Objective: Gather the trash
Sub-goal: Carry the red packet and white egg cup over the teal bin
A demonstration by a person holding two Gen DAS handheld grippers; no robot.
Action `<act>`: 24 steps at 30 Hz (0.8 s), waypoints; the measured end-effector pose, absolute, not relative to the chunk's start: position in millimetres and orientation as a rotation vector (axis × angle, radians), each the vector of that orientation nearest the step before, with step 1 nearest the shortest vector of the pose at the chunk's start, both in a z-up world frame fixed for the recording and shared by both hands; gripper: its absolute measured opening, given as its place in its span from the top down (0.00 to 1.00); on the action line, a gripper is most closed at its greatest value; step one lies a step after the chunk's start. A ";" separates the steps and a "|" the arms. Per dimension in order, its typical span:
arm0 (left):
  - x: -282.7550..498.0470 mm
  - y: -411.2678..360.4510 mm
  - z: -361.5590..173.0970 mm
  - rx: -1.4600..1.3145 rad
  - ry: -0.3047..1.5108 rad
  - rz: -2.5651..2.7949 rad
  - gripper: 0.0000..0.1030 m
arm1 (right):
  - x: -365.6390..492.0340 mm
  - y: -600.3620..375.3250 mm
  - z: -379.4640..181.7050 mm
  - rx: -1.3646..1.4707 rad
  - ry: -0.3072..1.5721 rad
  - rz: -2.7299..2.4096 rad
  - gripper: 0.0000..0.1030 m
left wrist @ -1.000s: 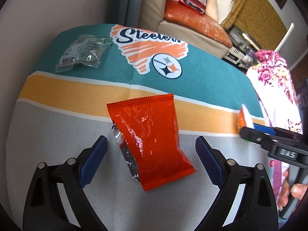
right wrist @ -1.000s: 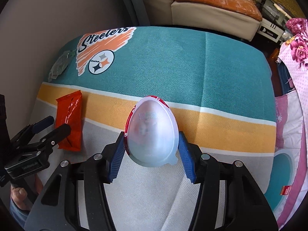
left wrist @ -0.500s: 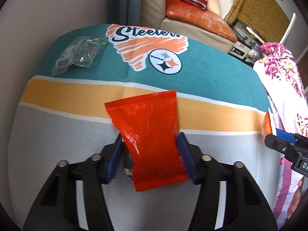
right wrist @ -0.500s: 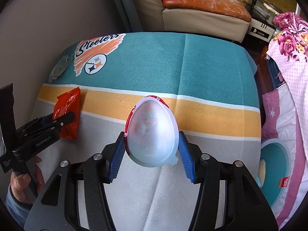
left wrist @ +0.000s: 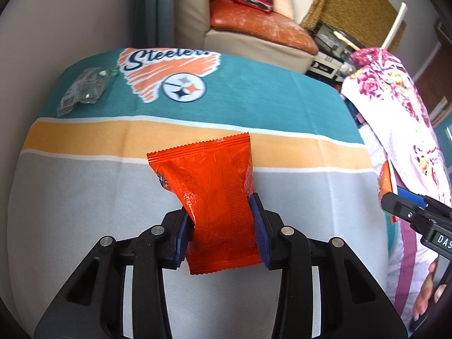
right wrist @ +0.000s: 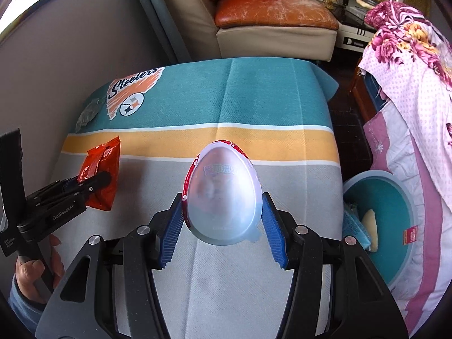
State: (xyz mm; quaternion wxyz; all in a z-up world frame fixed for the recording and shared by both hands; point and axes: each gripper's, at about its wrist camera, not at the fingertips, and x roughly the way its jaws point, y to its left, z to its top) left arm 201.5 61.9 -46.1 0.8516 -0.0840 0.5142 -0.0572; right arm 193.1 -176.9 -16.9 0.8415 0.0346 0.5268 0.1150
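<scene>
An orange snack wrapper [left wrist: 209, 186] hangs between the blue pads of my left gripper [left wrist: 219, 204], which press on its lower half and crumple it as the jaws are closing. It is lifted off the striped Steelers cloth [left wrist: 254, 104]. In the right wrist view the same wrapper [right wrist: 104, 169] and left gripper [right wrist: 93, 182] sit at the left edge. My right gripper [right wrist: 222, 197] is shut on a white egg-shaped plastic package [right wrist: 223, 180] with a red rim, held above the cloth. A clear plastic bag [left wrist: 84, 90] lies on the far left of the table.
A teal bin [right wrist: 389, 206] with a yellowish scrap inside stands on the floor to the right of the table. A pink floral cloth [right wrist: 409, 70] hangs beside it. A sofa [right wrist: 271, 14] is beyond the table, and a grey wall runs along the left.
My left gripper closed from wide open onto the orange wrapper and lifted it off the cloth. My right gripper carried the egg package rightward, and the teal bin came into view.
</scene>
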 end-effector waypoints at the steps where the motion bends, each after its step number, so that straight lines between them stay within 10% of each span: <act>1: 198.9 55.8 -43.6 -0.168 1.081 -0.134 0.61 | 188.6 -182.4 -15.2 0.080 1.107 0.236 0.50; 24: 135.9 -122.3 -4.8 -0.018 1.045 -0.437 0.61 | 96.3 -325.9 22.6 0.236 0.952 0.097 0.50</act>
